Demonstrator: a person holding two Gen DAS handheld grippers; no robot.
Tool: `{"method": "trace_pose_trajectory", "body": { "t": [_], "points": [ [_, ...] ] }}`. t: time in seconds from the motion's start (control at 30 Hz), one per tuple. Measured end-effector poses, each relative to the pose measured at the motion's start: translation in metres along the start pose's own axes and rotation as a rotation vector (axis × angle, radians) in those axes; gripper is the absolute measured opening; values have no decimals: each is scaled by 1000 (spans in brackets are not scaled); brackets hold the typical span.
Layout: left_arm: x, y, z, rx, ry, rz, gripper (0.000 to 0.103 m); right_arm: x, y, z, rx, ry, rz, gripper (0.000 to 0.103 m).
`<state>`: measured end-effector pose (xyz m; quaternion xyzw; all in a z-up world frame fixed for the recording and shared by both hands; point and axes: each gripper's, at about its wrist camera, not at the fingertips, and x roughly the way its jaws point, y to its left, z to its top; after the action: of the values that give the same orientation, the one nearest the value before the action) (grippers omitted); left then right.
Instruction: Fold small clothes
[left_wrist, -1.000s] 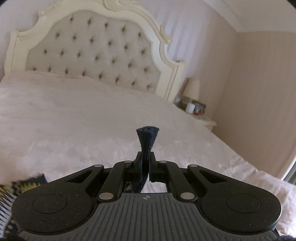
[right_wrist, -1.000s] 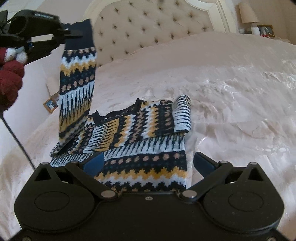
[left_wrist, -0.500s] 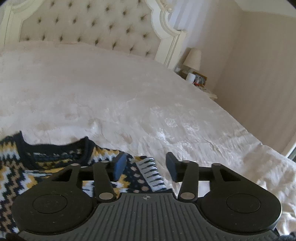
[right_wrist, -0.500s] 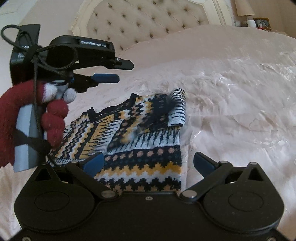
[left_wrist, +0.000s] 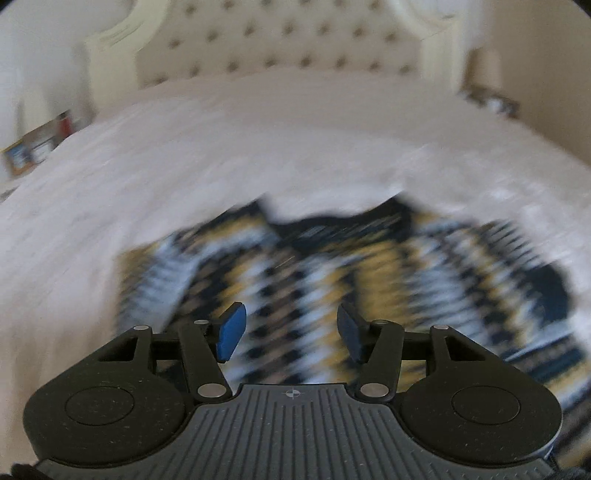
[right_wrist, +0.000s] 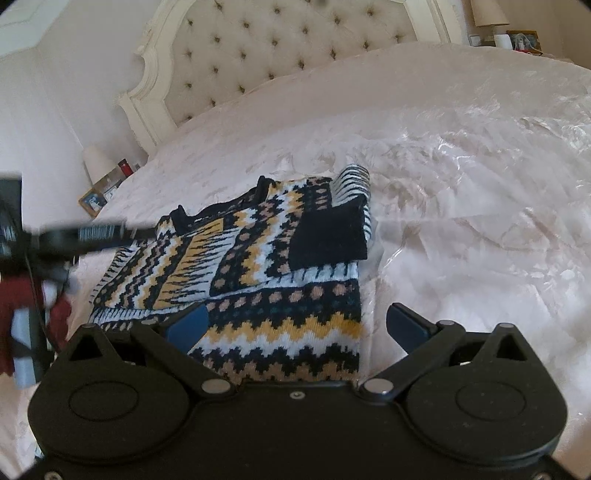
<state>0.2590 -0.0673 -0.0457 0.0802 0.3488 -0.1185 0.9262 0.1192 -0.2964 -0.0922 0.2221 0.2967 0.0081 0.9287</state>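
Both tongs stand open with nothing between their pads. Left tongs (left_wrist: 290, 328) have just been opening, their blue pads parted about halfway and empty, and they point down at the sweater (right_wrist: 258, 266), which fills the blurred ground directly ahead of them. Right tongs (right_wrist: 297, 326) are spread wider; the sweater's lower hem lies just in front of and partly under their left pad, while the right pad hangs over the bare bed (right_wrist: 461, 192).

Ahead of the right tongs the sweater lies flat on the bed, neck opening at the far end, both sleeves laid in across the chest. One sleeve's dark cuff (right_wrist: 328, 236) rests on top toward the far right of the body.

It looks like a thick patterned knit: soft, limp, light, with no stiffness of its own, so any part lifted will likely droop and drag the layers beneath. The knit probably grips the pads well. The bed cover looks glossy and crinkled, so the whole garment may slide when pulled.

Best holds, I judge, are the two corners of the ribbed hem nearest the tongs, one for each, pinching through both layers. Lifting them evenly and carrying them toward the neck should keep the folded sleeves from spilling out.
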Motion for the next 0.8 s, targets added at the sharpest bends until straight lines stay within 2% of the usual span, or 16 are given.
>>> {"method": "trace_pose_trajectory", "body": {
  "t": [0.13, 0.23, 0.33, 0.43, 0.63, 0.8],
  "points": [
    [13, 44, -21, -84, 63, 84, 55, 4, 1, -3, -15, -2, 9, 102],
    [16, 64, -30, -149, 50, 38, 57, 8, 1, -5, -22, 2, 9, 102],
    [16, 59, -30, -133, 37, 47, 57, 13, -1, -7, -31, 13, -10, 102],
    [19, 59, -37, -157, 15, 39, 59, 19, -3, -11, -36, 28, -25, 102],
    [15, 62, -53, -171, -77, 15, 60, 28, 0, -21, -81, 42, -58, 103],
    [14, 62, -53, -173, -84, 6, 62, 36, 7, -30, -155, 37, -96, 103]
  ]
}}
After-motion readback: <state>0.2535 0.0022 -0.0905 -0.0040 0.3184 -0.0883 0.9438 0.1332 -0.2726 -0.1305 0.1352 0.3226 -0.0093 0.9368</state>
